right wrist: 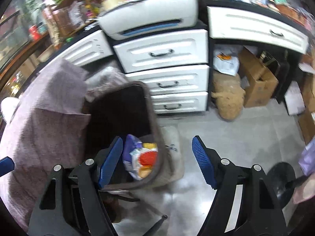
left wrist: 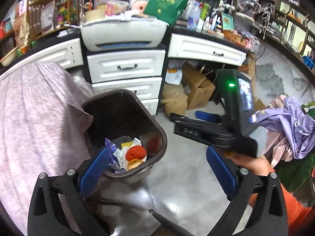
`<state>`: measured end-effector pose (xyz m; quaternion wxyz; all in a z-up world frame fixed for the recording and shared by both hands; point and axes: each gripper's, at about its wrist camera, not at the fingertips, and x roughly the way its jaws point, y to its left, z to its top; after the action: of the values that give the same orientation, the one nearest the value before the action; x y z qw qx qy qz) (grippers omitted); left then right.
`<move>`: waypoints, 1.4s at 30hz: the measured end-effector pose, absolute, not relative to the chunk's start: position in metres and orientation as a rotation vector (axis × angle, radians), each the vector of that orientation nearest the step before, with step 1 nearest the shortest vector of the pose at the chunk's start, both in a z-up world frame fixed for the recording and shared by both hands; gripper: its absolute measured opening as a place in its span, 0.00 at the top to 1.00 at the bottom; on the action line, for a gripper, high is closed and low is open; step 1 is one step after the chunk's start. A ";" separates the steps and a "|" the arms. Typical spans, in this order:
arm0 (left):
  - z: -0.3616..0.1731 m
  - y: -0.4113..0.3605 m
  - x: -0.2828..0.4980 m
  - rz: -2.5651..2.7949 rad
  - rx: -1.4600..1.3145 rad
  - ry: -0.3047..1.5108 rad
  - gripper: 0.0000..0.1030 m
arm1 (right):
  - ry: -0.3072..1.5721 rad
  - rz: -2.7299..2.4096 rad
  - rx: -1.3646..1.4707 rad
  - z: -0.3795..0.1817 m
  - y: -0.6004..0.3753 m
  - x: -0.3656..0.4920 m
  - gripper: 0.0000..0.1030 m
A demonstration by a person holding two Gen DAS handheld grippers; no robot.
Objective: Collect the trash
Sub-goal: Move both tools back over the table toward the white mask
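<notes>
Left wrist view looks down past the left gripper (left wrist: 157,169), whose blue fingers (left wrist: 94,169) are spread wide with nothing between them, onto a dark brown trash bin (left wrist: 157,129) standing on the grey floor (left wrist: 187,177) in front of a white drawer unit (left wrist: 126,66). Trash (left wrist: 128,155) lies at the bottom of the bin: a red mesh ball (left wrist: 136,153), crumpled white paper, a purple wrapper and an orange round piece. A pinkish cloth (left wrist: 35,118) hangs down just beside the bin on its left, touching the rim. To the right, the right gripper (left wrist: 189,118) is seen side-on above the floor, held by a hand (left wrist: 250,163) in an orange sleeve. Right wrist view, blurred, shows the right gripper (right wrist: 157,161) with its fingers (right wrist: 202,161) also spread apart and empty; its left finger overlaps the bin (right wrist: 155,106), its right one is over bare floor. A white printer (right wrist: 151,15) sits on the worktop (right wrist: 246,5) above the drawers, and a cardboard box (right wrist: 258,82) stands under the worktop's right part.
</notes>
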<state>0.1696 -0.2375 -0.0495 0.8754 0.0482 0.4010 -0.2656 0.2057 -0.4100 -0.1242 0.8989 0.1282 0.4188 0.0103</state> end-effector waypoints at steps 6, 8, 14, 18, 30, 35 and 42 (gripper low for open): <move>-0.021 -0.194 0.157 -0.473 0.077 0.748 0.05 | 0.832 0.174 0.192 -0.094 -0.357 0.216 0.29; -0.015 -0.180 0.156 -0.422 0.088 0.721 0.05 | 0.824 0.238 0.164 -0.085 -0.335 0.218 0.29; -0.004 -0.118 0.156 -0.271 0.073 0.693 0.05 | 0.820 0.469 0.107 -0.055 -0.253 0.223 0.29; -0.002 -0.070 0.158 -0.153 0.064 0.694 0.05 | 0.795 0.605 0.027 -0.030 -0.192 0.222 0.29; -0.004 0.082 0.158 0.158 -0.122 0.715 0.05 | 0.759 0.868 -0.115 0.011 -0.047 0.240 0.29; -0.004 0.121 0.159 0.224 -0.193 0.704 0.05 | 0.802 0.905 -0.115 0.010 0.020 0.281 0.30; -0.007 0.137 0.162 0.235 -0.206 0.705 0.05 | 0.897 0.898 -0.055 -0.001 0.097 0.343 0.36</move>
<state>0.1620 0.1373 -0.0070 0.9266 -0.1003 0.3437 0.1146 0.3432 0.0970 -0.0010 0.8049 -0.0255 0.4189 0.4195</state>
